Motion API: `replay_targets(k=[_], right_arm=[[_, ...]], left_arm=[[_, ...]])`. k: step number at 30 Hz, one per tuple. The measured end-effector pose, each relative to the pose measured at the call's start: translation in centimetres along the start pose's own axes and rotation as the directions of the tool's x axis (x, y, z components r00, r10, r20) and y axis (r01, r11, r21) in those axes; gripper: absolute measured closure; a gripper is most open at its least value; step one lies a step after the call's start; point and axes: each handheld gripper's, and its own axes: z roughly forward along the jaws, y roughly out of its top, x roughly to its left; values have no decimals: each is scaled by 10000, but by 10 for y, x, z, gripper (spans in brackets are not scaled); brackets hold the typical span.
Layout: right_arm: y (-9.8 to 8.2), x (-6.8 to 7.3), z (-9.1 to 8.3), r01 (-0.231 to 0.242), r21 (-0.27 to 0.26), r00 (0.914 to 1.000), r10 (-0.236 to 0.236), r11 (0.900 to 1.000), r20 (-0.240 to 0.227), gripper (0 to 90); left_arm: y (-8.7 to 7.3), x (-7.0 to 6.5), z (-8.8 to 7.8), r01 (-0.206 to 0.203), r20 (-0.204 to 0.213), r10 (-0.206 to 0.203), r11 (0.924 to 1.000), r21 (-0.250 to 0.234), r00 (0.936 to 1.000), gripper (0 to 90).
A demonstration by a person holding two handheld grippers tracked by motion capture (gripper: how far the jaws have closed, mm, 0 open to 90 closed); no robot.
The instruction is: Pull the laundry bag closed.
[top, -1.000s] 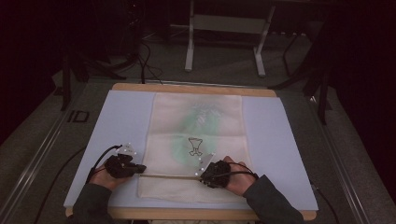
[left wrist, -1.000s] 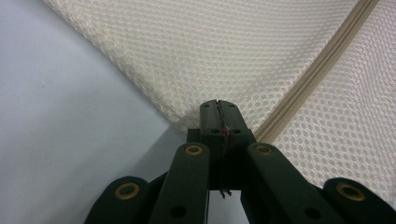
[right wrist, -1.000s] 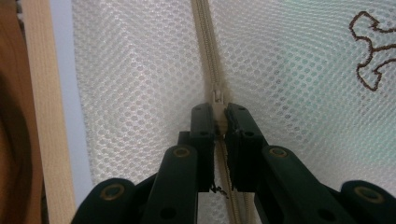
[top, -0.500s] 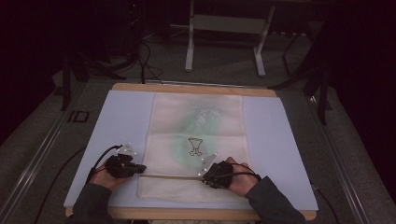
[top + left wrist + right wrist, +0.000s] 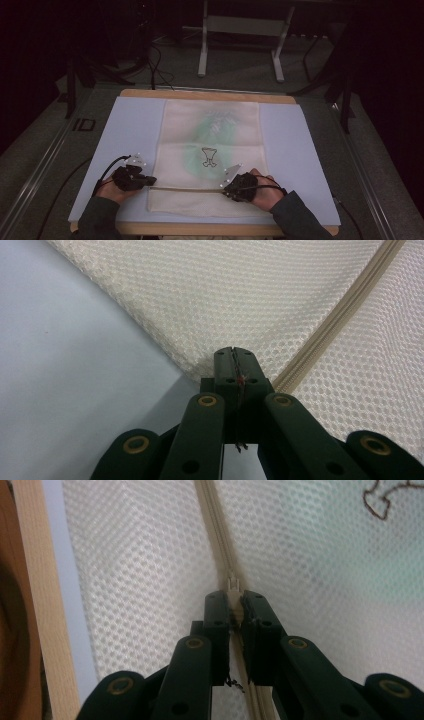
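Near the front edge of the counter (image 5: 125,125), the mesh laundry bag (image 5: 212,135) lies flat on the pale mat, its long sides running toward the far edge and its zipper (image 5: 187,189) crossing it close to you. Almost nothing differs from a second ago: both hands sit where they were and the bag has not shifted, so you are set for the pull, not yet into it. Your left gripper (image 5: 234,356) is clamped on the bag's corner, right where the zipper tape (image 5: 345,310) ends at the left side. Your right gripper (image 5: 235,602) is closed on the zipper slider (image 5: 233,584), near the bag's right side. Judging from this, the left anchors the bag while the right runs the slider along the teeth. Something green (image 5: 220,125) with a small dark outline shows through the mesh inside. Beyond the counter's far edge stands a metal frame (image 5: 240,45), well clear. Nothing lies across the zipper line; the risk is mesh bunching under the slider.
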Motion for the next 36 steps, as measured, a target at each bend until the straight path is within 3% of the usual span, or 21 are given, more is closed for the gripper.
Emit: replay_targets(k=[27,36], right_arm=[[-43,-12,-17,-815,-65,9966,816,9967,140,824],[-62,-16,-24,-1254,32,9919,1253,9921,196,823]], left_arm=[[0,0,0,-12,-18,12,10000,12,10000,900],[0,0,0,-8,14,8,10000,11,10000,900]])
